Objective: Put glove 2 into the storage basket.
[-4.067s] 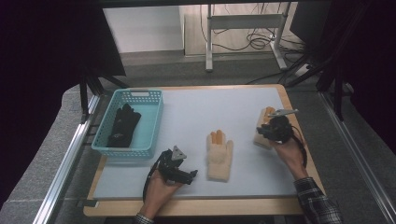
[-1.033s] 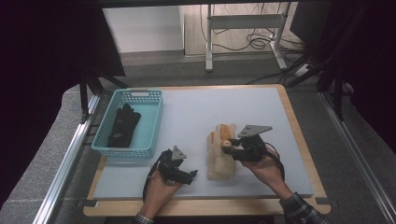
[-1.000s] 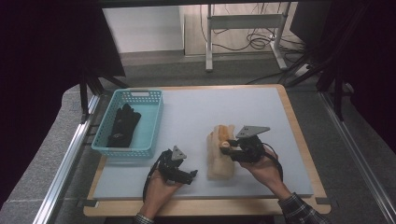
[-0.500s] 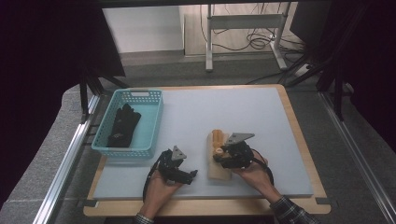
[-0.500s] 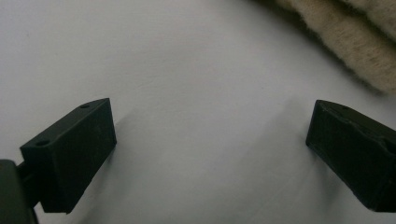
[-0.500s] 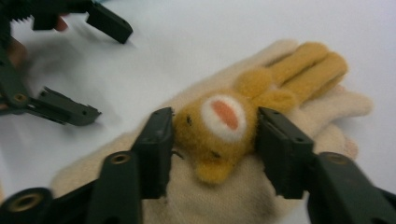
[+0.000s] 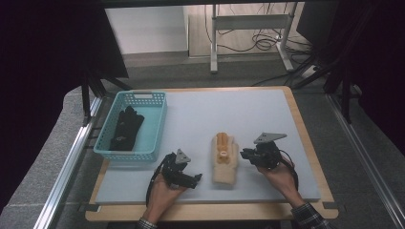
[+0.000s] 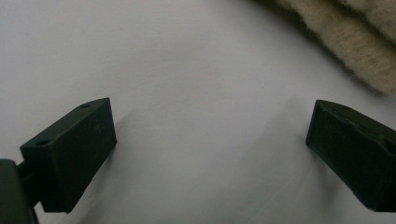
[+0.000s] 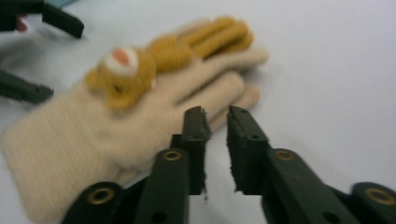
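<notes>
Your right gripper [image 9: 215, 116] has just closed to a narrow gap, holding nothing, beside the beige glove [image 7: 224, 159] mid-table (its bear patch [image 9: 122, 74] is clear in the right gripper view). Your left gripper [image 8: 210, 140] gapes wide over bare table [image 7: 267, 114]; from above, a basket [image 7: 157, 125] holds a black glove [image 7: 125, 128].

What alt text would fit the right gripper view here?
The right gripper, jaws nearly closed with nothing between them, sits beside a beige glove with a brown bear figure, lying flat on the pale table. The left gripper is at upper left.

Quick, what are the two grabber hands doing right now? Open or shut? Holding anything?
Left gripper: open, holding nothing, beside the beige gloves.
Right gripper: jaws have just been closing, nearly shut, nothing between them, beside the gloves.
</notes>
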`<state>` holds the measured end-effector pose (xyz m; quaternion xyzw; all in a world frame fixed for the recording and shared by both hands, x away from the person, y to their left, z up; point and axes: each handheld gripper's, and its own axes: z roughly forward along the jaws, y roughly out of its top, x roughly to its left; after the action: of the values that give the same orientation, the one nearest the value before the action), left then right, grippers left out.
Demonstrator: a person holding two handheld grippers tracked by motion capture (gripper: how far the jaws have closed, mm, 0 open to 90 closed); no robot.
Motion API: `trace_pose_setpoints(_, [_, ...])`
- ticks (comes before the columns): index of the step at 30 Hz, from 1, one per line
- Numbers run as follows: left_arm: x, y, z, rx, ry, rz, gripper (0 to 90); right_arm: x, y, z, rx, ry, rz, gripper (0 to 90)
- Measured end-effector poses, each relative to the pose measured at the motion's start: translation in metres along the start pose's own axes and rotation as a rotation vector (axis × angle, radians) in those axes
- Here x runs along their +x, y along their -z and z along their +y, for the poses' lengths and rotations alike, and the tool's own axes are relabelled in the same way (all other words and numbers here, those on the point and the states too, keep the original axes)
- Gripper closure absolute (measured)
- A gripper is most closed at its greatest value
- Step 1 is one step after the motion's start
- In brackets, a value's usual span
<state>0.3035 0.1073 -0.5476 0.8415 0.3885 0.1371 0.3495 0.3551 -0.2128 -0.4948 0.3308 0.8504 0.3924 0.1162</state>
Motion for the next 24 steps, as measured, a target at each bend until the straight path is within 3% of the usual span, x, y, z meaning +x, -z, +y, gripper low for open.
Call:
trace_pose_setpoints(4, [0.0,0.001,0.0,-0.004,0.009,0.003,2.9,0.001,-0.006,-0.011,0.024,-0.001,0.026,83.6])
trace_pose_setpoints(11, [0.001,0.009,-0.007,0.002,0.036,0.034,4.7,0.017,-0.015,-0.021,0.046,0.051,0.069,84.4])
trace_pose_setpoints(17, [0.007,0.016,-0.016,-0.002,0.062,0.063,4.7,0.031,-0.028,-0.02,0.05,0.078,0.1,84.7])
trace_pose_setpoints(24, [0.011,0.022,-0.022,-0.005,0.049,0.086,3.6,0.047,-0.044,-0.012,0.047,0.105,0.118,84.5])
